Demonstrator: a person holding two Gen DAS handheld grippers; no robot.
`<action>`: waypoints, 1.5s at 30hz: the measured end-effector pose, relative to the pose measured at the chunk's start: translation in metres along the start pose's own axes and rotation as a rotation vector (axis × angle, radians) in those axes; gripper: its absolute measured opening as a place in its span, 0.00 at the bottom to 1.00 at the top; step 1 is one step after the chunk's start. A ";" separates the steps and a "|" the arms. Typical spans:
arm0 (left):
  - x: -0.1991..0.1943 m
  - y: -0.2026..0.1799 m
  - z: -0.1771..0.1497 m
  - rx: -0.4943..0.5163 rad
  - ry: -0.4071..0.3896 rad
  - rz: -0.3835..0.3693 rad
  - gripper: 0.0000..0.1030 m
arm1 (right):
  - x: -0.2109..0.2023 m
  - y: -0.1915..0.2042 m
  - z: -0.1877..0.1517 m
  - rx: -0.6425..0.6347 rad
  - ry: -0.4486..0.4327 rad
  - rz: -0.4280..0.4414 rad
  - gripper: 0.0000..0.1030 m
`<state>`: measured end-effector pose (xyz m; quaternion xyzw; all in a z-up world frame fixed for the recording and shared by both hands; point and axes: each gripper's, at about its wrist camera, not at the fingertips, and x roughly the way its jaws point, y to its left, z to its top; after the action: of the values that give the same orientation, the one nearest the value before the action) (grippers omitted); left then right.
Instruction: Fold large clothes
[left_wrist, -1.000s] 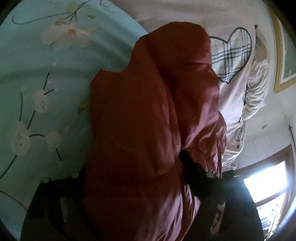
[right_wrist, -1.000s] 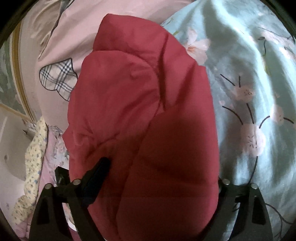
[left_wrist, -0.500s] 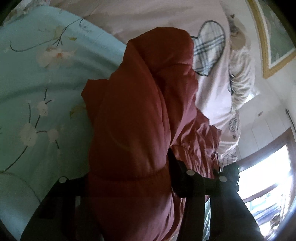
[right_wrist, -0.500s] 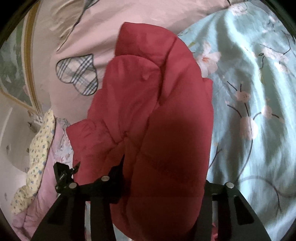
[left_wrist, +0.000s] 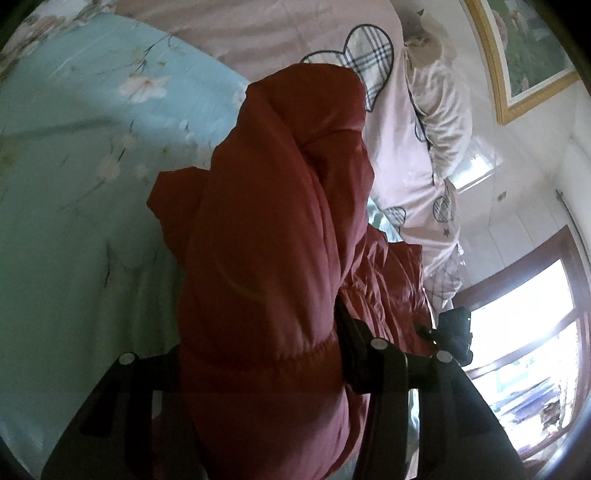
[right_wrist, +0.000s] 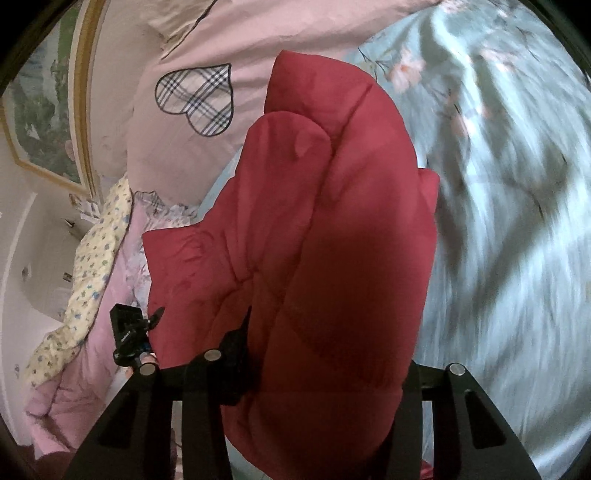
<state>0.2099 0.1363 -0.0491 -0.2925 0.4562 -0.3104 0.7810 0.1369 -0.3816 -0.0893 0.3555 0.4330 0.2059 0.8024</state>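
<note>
A red padded jacket hangs lifted above a light blue flowered bed sheet. My left gripper is shut on the jacket's elastic hem, and the fabric bulges between its fingers. In the right wrist view the same jacket fills the middle, and my right gripper is shut on its other edge. The other gripper shows small at the lower left of that view, and the right gripper also shows in the left wrist view. The fingertips of both are hidden by the fabric.
A pink duvet with plaid hearts lies at the head of the bed. A flowered yellow cloth and a pink cloth lie beside it. A framed picture hangs on the wall, and a bright window is at the right.
Both grippers have lifted and drawn back with the jacket; it now looks smaller in both views and more of the bed and duvet shows around it.
</note>
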 end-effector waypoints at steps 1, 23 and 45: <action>-0.004 0.003 -0.006 -0.002 0.007 -0.003 0.44 | -0.001 0.001 -0.004 0.005 0.000 0.004 0.43; -0.001 0.023 -0.035 0.008 -0.038 0.203 0.71 | 0.001 -0.020 -0.023 0.018 -0.043 -0.106 0.83; 0.016 -0.025 0.043 0.182 -0.116 0.377 0.82 | 0.007 0.016 0.065 -0.138 -0.128 -0.365 0.91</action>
<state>0.2489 0.1152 -0.0215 -0.1475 0.4273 -0.1815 0.8733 0.1951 -0.3920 -0.0575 0.2277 0.4233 0.0630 0.8746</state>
